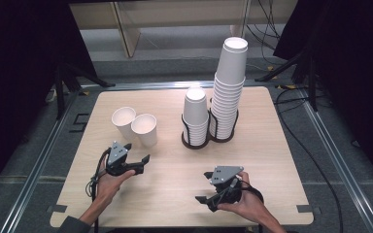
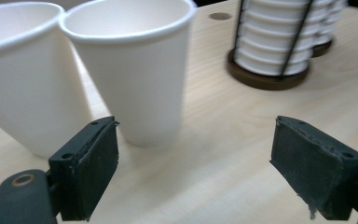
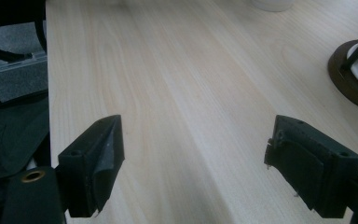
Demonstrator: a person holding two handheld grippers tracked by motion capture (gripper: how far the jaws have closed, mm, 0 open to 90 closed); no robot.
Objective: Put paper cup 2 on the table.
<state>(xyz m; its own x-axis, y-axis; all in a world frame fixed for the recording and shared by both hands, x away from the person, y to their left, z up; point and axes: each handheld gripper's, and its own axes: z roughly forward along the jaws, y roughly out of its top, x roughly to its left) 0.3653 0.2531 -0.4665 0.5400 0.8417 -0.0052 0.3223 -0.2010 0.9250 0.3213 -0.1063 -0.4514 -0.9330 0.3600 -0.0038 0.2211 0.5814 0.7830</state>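
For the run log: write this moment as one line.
left gripper: open, near two loose cups | right gripper: open, over bare table | nothing held

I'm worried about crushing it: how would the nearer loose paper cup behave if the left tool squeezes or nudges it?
The nearer paper cup looks thin-walled and empty, so it is probably light and would dent under a firm squeeze. It stands on its narrow base, rim against the second cup, so a push would likely tip or slide both. The left tool stands open just short of it.
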